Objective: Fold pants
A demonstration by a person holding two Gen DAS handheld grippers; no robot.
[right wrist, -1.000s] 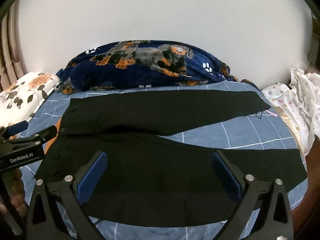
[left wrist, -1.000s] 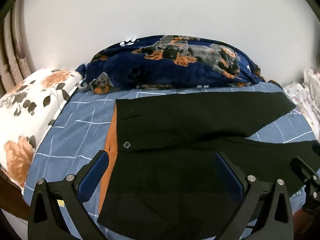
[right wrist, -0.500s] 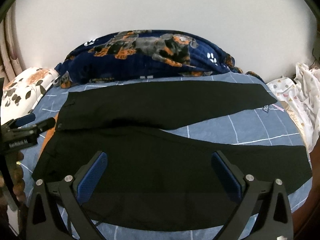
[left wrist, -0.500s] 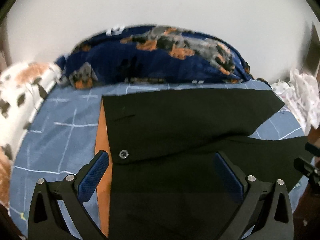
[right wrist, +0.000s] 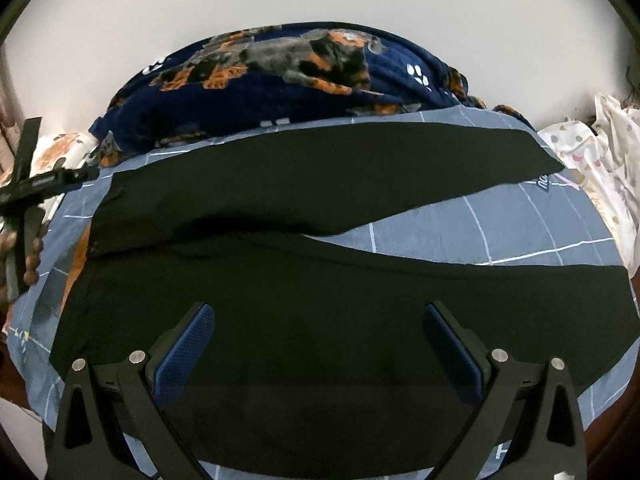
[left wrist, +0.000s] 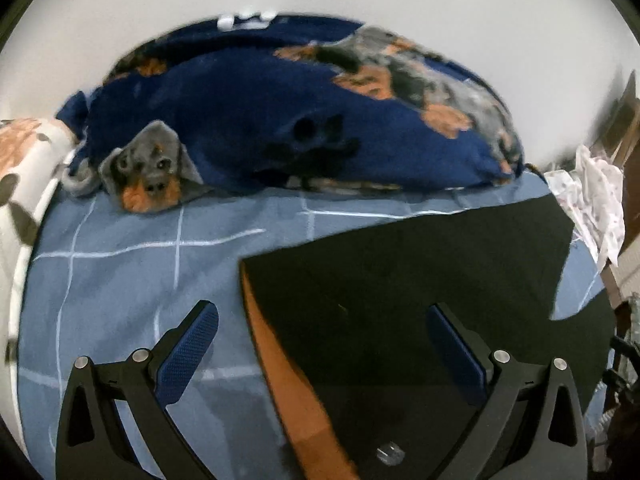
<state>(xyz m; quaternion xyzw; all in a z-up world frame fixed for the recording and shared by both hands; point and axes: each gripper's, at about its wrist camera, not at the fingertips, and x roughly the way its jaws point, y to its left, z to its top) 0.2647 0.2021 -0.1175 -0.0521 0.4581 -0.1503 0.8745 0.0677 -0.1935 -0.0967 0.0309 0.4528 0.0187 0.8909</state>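
Black pants [right wrist: 320, 288] spread flat on blue checked bedsheet [right wrist: 500, 228].
Left gripper [left wrist: 322, 344] and right gripper [right wrist: 318, 340] are seen wide open, empty, at lower centre; sheet lettering is cut off, unreadable.

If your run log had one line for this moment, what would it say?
stage: before first fold | pants: flat on bed, legs apart | left claw: open, over waistband | right claw: open, over near leg

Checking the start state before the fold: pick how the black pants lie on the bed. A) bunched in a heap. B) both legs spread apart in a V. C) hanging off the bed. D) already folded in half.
B: the black pants lie flat, with blue sheet showing between the legs.
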